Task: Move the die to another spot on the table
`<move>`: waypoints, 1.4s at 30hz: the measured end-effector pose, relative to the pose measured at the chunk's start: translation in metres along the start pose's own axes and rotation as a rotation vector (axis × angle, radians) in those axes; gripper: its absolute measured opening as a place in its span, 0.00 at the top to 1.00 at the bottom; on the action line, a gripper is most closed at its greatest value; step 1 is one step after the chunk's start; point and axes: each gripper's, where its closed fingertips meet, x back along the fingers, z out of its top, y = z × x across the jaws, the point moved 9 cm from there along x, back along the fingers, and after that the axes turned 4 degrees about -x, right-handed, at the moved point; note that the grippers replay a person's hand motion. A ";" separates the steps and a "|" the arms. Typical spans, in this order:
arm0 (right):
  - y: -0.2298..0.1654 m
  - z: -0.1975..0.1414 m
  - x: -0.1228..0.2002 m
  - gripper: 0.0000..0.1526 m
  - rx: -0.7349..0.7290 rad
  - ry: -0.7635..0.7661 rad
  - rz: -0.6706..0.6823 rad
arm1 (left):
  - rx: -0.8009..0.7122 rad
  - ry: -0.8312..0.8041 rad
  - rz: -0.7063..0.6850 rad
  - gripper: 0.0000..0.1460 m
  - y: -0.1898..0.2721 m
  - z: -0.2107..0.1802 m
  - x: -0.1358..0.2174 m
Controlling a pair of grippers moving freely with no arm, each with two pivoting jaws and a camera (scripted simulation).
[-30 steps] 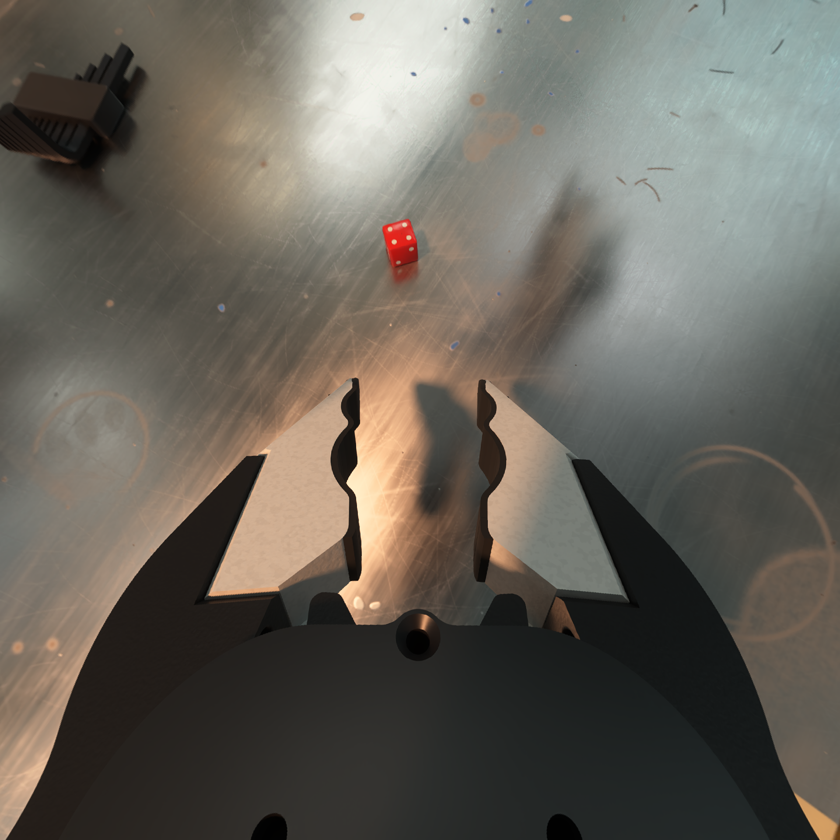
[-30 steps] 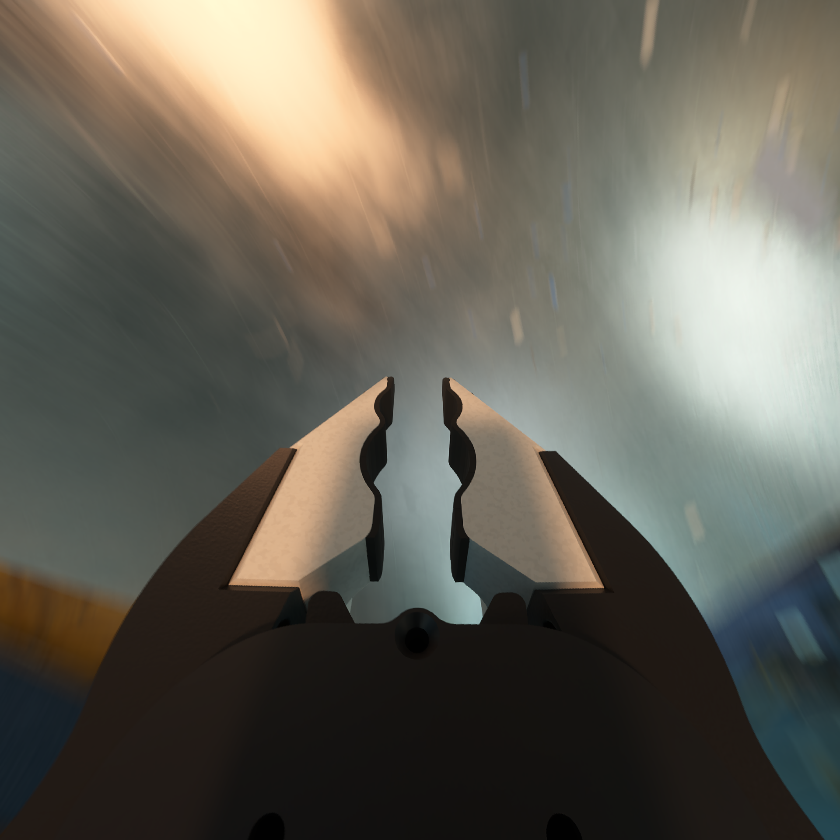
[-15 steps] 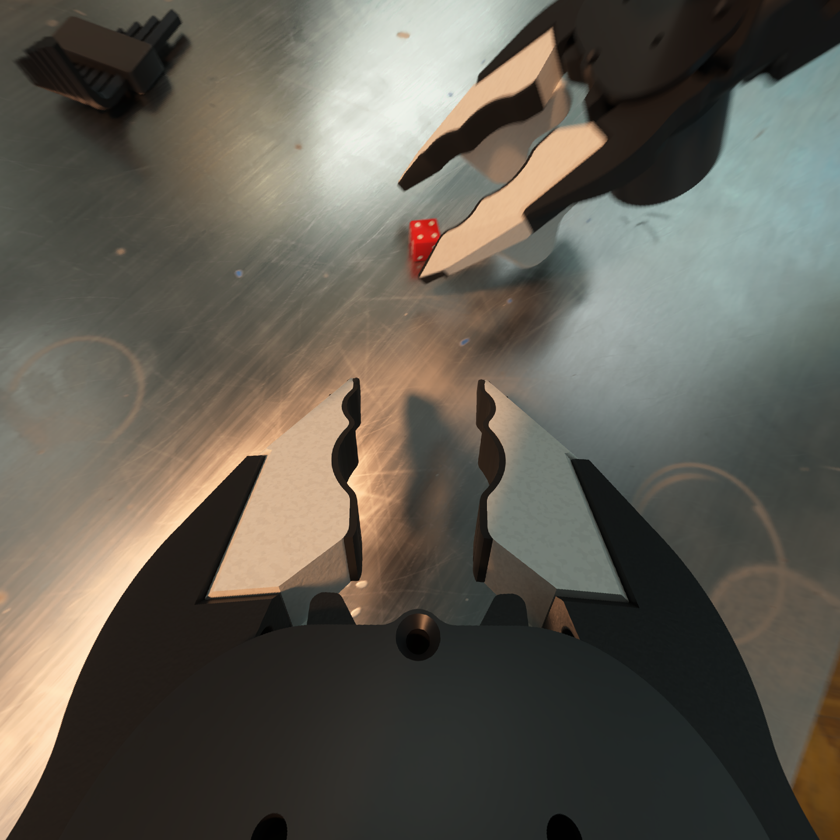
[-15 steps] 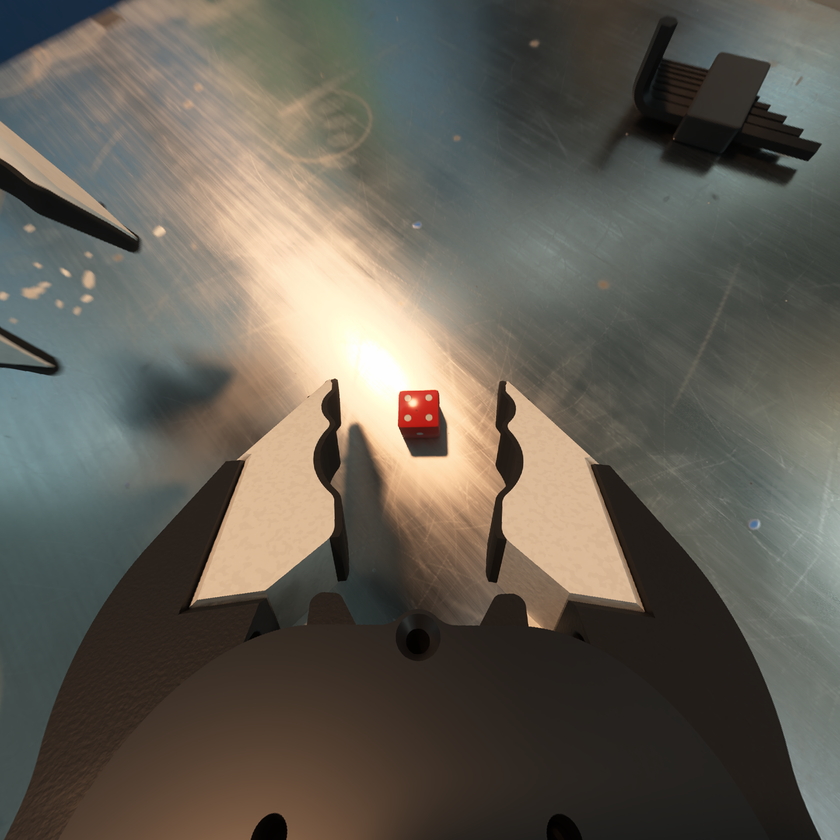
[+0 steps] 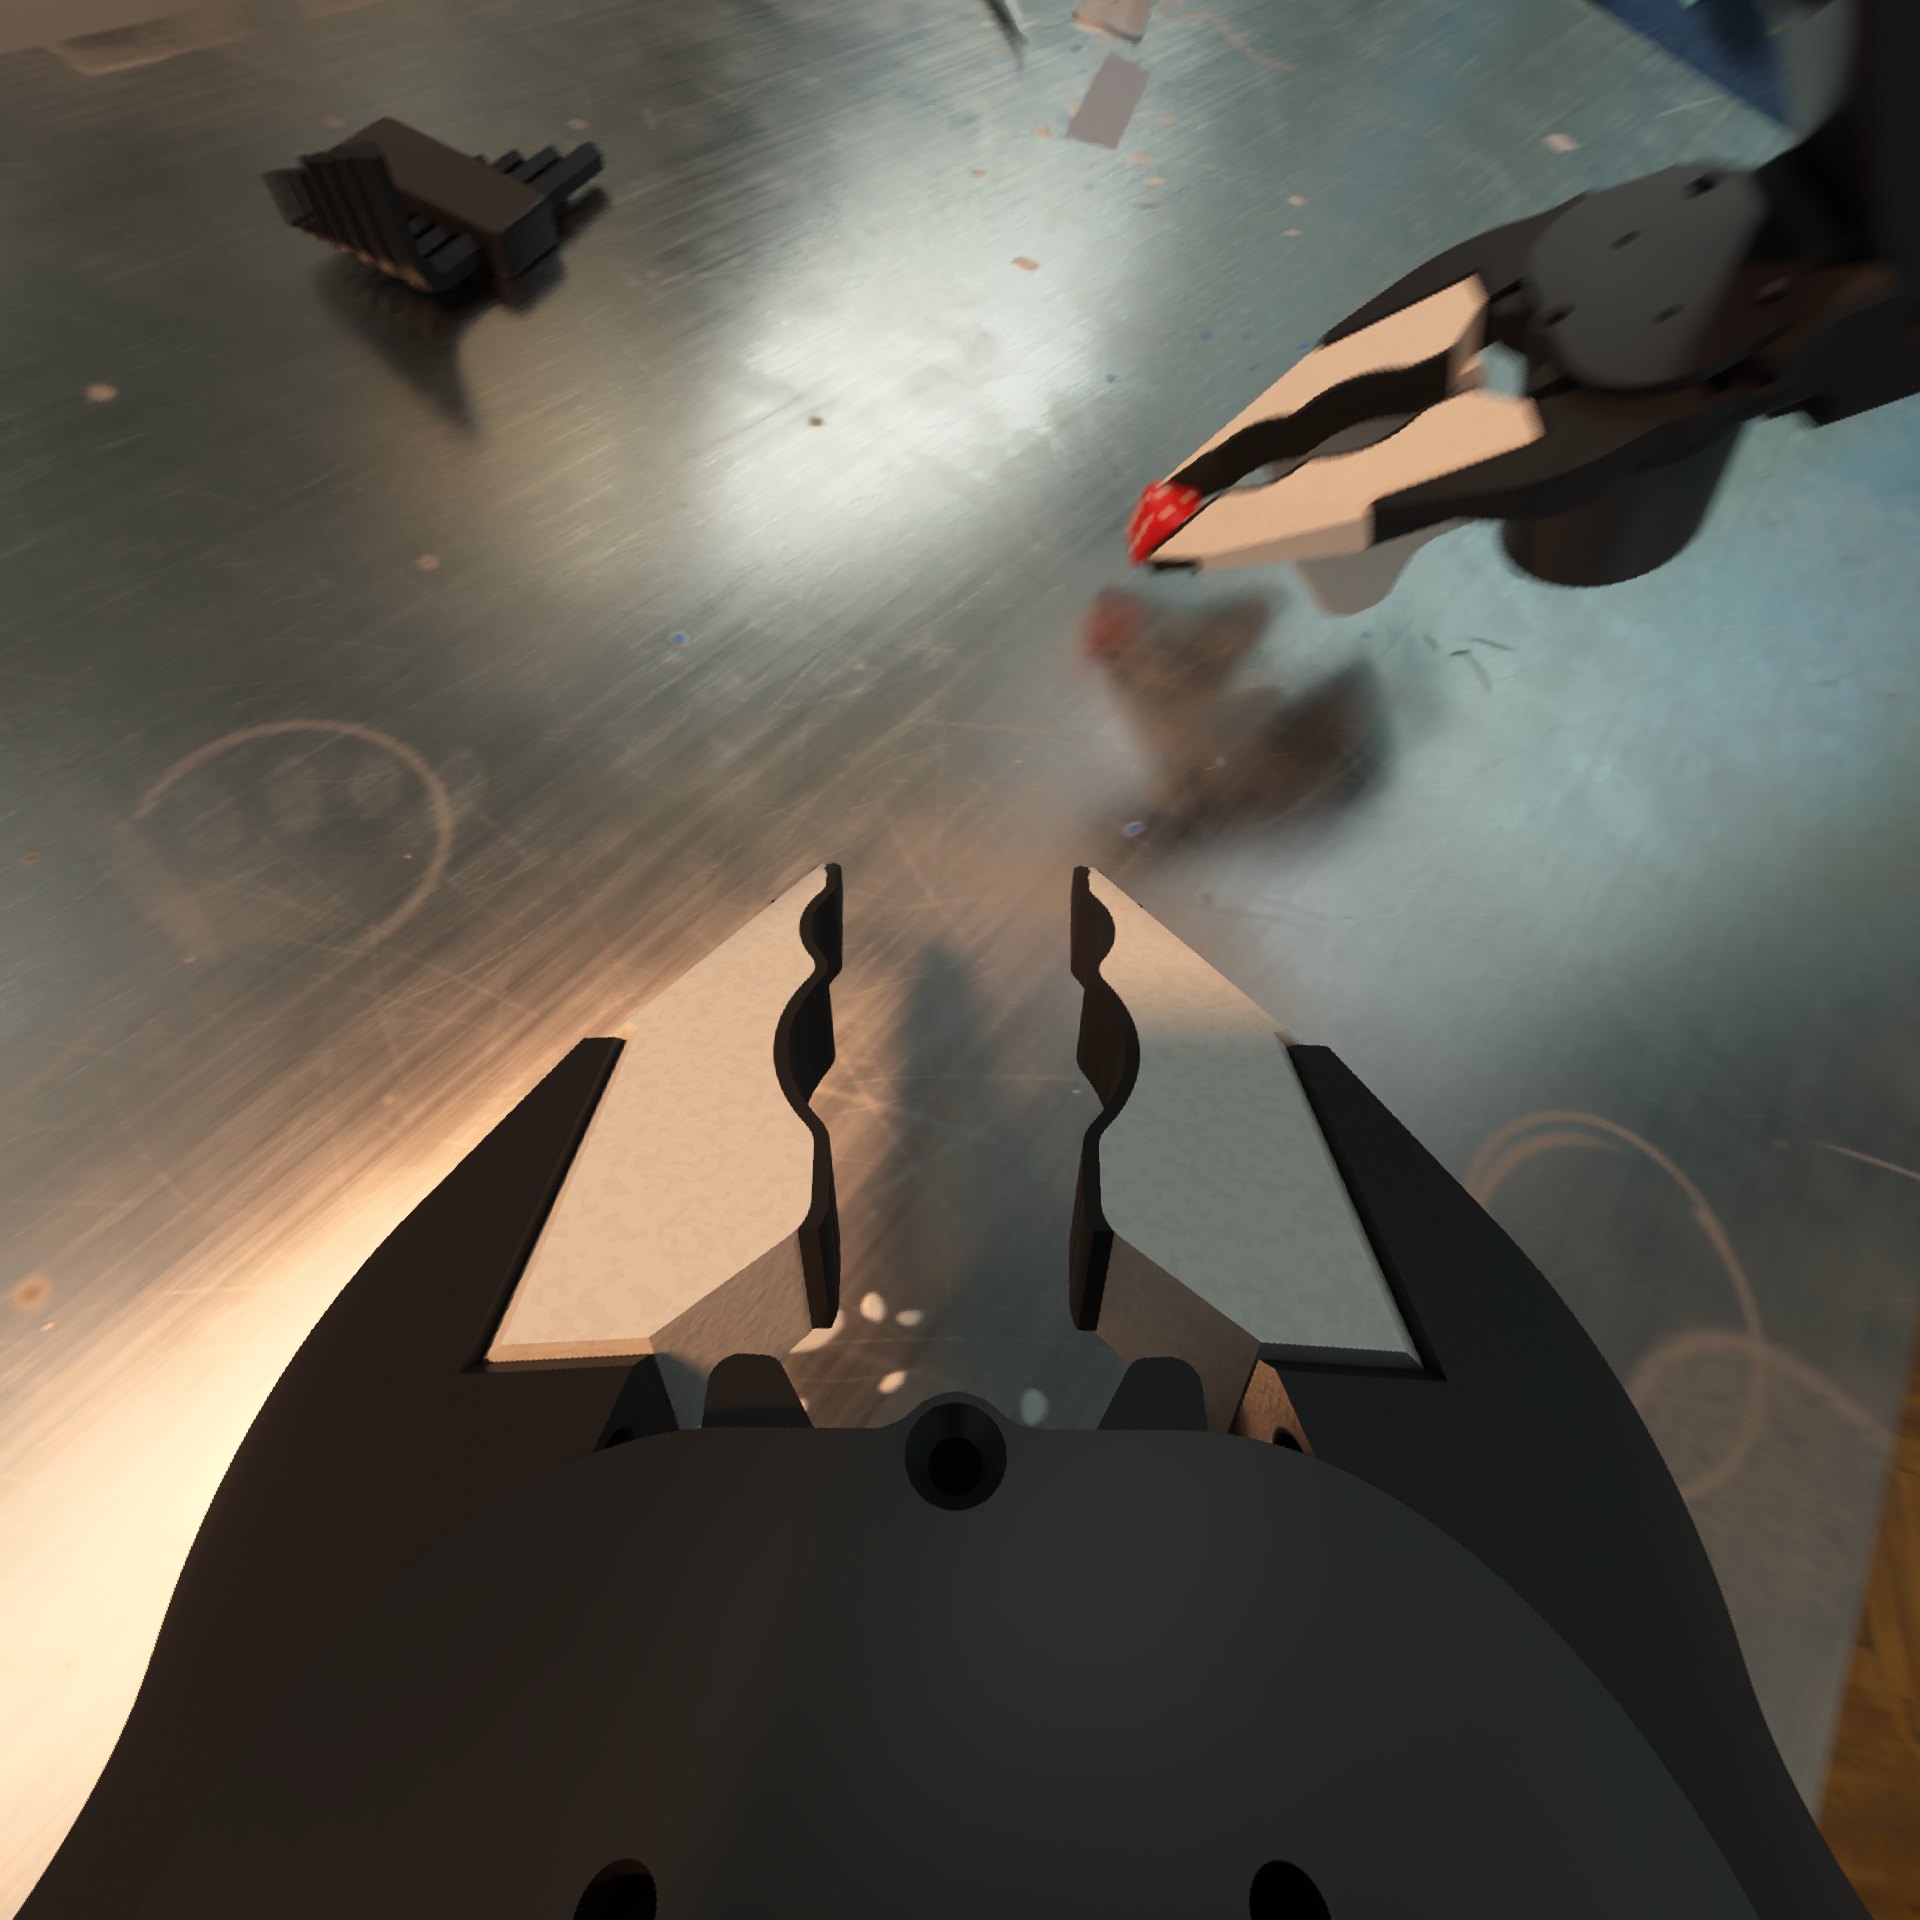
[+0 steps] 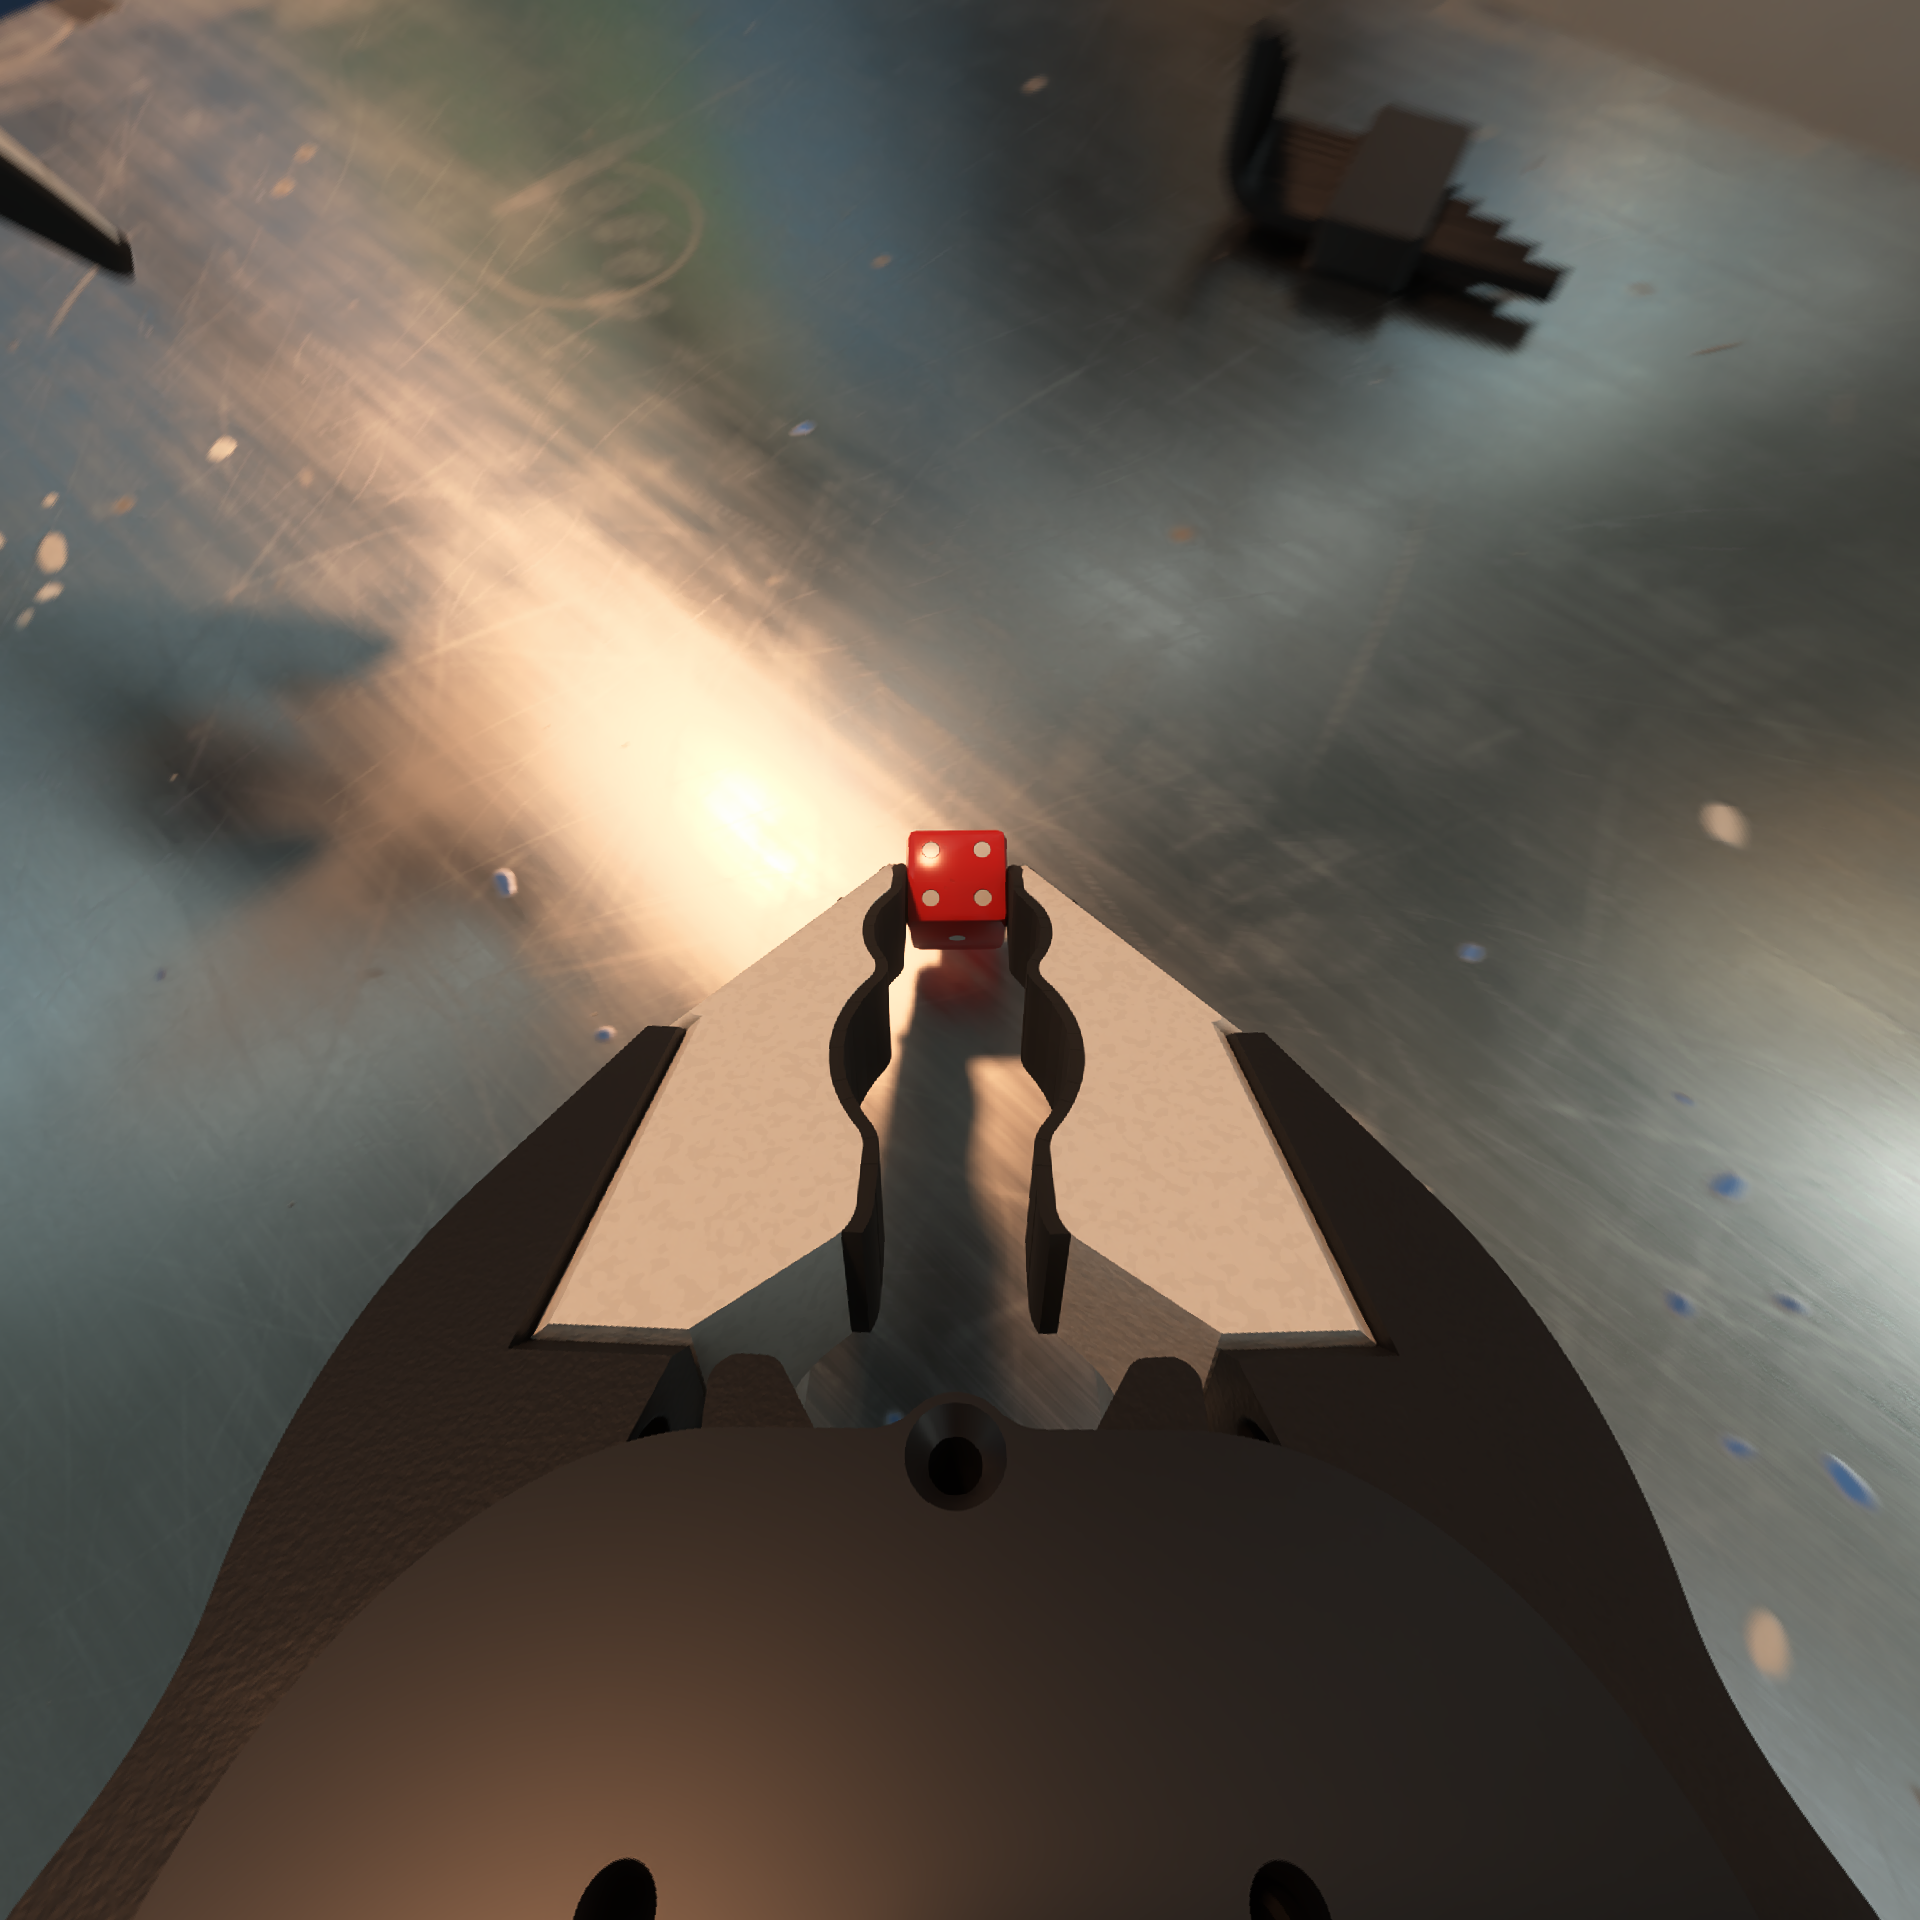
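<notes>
A small red die [image 6: 956,878] with white pips is pinched between the tips of my right gripper [image 6: 956,883], which is shut on it and holds it above the scratched metal table [image 6: 1455,831]. In the left wrist view the right gripper [image 5: 1179,525] shows at the upper right with the die [image 5: 1162,516] at its tips, lifted clear of its blurred shadow on the table [image 5: 623,623]. My left gripper [image 5: 954,883] is open and empty, low over the table, short of and left of the die.
A black set of hex keys in a holder [image 5: 436,208] lies at the far left of the left wrist view and at the upper right of the right wrist view [image 6: 1382,218]. The table edge and a wooden floor [image 5: 1881,1558] show at the right.
My right gripper has closed on the die and lifted it off the table, moving it right in the left wrist view. My left gripper stays open and has shifted a little.
</notes>
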 end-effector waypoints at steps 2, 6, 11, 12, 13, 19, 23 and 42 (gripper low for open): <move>0.010 0.002 0.010 0.88 -0.025 0.043 -0.050 | -0.014 -0.014 0.043 0.72 -0.007 -0.005 -0.006; 0.030 -0.006 0.026 0.88 -0.068 0.063 -0.142 | -0.056 -0.059 0.183 0.67 -0.018 -0.006 -0.021; 0.047 -0.013 0.039 0.88 -0.117 0.090 -0.199 | -0.055 -0.057 0.280 0.57 -0.035 -0.004 -0.040; 0.050 -0.013 0.040 0.88 -0.126 0.095 -0.204 | -0.046 -0.052 0.277 0.55 -0.038 -0.003 -0.044; 0.052 -0.013 0.041 0.88 -0.133 0.101 -0.208 | -0.035 -0.045 0.269 0.54 -0.040 -0.002 -0.047; 0.058 -0.015 0.043 0.88 -0.168 0.121 -0.187 | -0.069 -0.078 0.286 0.56 -0.051 0.002 -0.062; 0.059 -0.014 0.043 0.88 -0.168 0.121 -0.177 | -0.063 -0.064 0.278 0.56 -0.056 0.003 -0.067; 0.061 -0.015 0.041 0.88 -0.227 0.116 -0.138 | -0.083 -0.006 0.248 0.57 -0.057 0.002 -0.074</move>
